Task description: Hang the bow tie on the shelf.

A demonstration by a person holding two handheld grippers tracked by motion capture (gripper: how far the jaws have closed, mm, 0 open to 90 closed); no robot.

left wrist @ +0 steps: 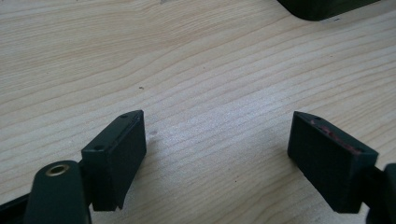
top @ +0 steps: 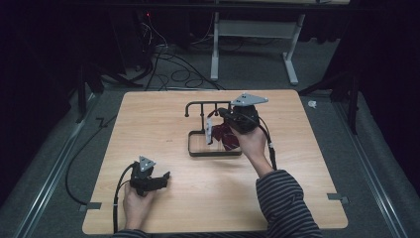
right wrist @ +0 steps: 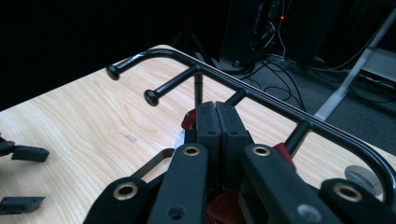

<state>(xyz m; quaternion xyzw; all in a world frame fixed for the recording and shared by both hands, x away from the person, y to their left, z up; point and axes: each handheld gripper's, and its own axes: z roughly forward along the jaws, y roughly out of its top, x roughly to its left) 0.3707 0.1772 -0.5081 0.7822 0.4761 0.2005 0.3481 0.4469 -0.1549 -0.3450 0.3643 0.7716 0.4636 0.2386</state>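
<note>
- The right gripper (top: pixel 224 118) is hovering at the rack (top: pixel 198 105), over the far side of the table (top: pixel 163 198), with a hand wrapped around its body.
- In the right gripper view its jaws are pressing flat together, pad against pad, and a dark red cloth (right wrist: pixel 190 119) is showing at both sides of them and below them; whether the cloth is actually pinched between the pads cannot be told.
- In the high view the cloth (top: pixel 224 136) is hanging in a bunch just below that gripper, over the rack's base frame (top: pixel 213 154).
- A small white tag (top: pixel 209 130) is dangling at the cloth's left edge.
- The rack is standing upright near the table's middle, its top bar (right wrist: pixel 261 93) running across with short knob-tipped pegs (right wrist: pixel 152 97) sticking out of it.
- The closed jaws are sitting just beside the top bar, between two of its pegs.
- The left gripper (top: pixel 159 179) is resting low at the near left of the table, well apart from the rack, held in the other hand.
- In the left gripper view its jaws are standing wide apart with bare wood between them, gripping nothing.
- A striped sleeve (top: pixel 285 203) is covering the right forearm.
</note>
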